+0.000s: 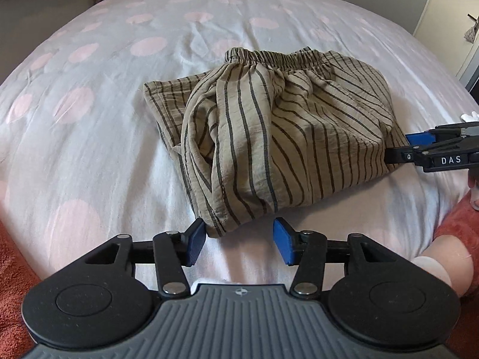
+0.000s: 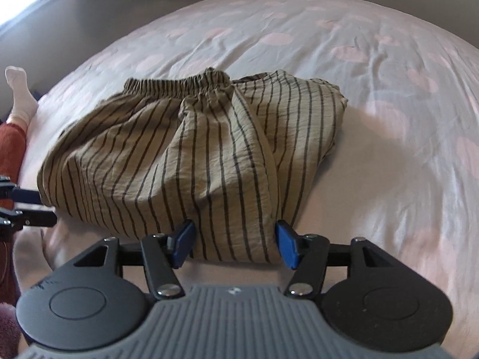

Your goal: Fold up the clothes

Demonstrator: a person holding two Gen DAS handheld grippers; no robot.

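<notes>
Currently a folded pair of tan, dark-striped crinkled fabric trousers with an elastic waistband lies on the white bedsheet with pale pink dots, filling the middle of both views. At six o'clock in the left wrist view, the left gripper is spread wide just beside the near corner of the cloth. The right gripper is likewise spread, its blue pads flanking the garment's near edge.
</notes>
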